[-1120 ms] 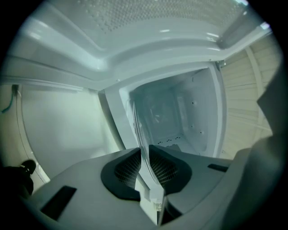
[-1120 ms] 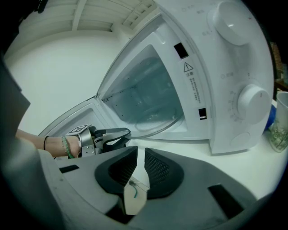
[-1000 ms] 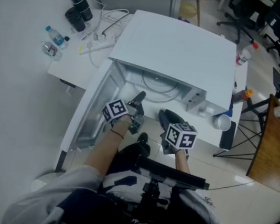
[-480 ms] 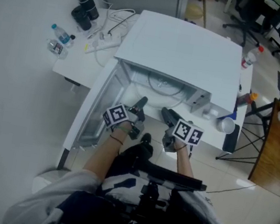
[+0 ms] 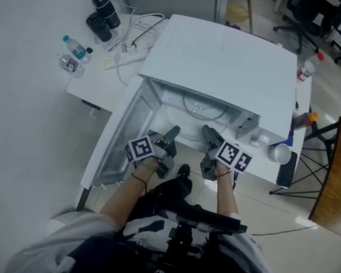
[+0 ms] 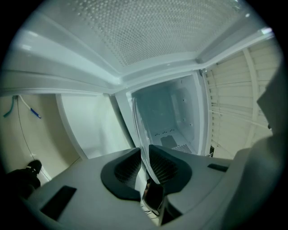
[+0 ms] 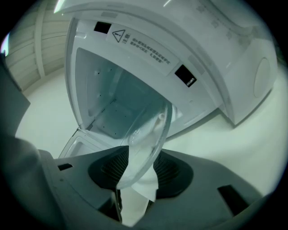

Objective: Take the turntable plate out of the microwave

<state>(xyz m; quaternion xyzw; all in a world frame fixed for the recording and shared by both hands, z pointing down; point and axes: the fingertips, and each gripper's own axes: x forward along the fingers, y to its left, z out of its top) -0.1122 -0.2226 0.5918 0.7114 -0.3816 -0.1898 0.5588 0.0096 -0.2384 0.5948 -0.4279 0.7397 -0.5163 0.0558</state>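
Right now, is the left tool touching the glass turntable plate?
Touching. The left gripper view shows the turntable plate pinched by its rim between the pads of the left tool, with no gap on either side.

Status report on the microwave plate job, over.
Left gripper clamped on turntable plate rim. Right gripper jaws have just been opening, rim between them, unpinched. Plate at microwave mouth, door open, nothing blocking.

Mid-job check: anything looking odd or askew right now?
Only the grip: the left hand-held gripper clamps the rim of the glass turntable plate, while the jaws of the right hand-held gripper have just been opening and stand apart around it. Nothing looks spilled or broken.
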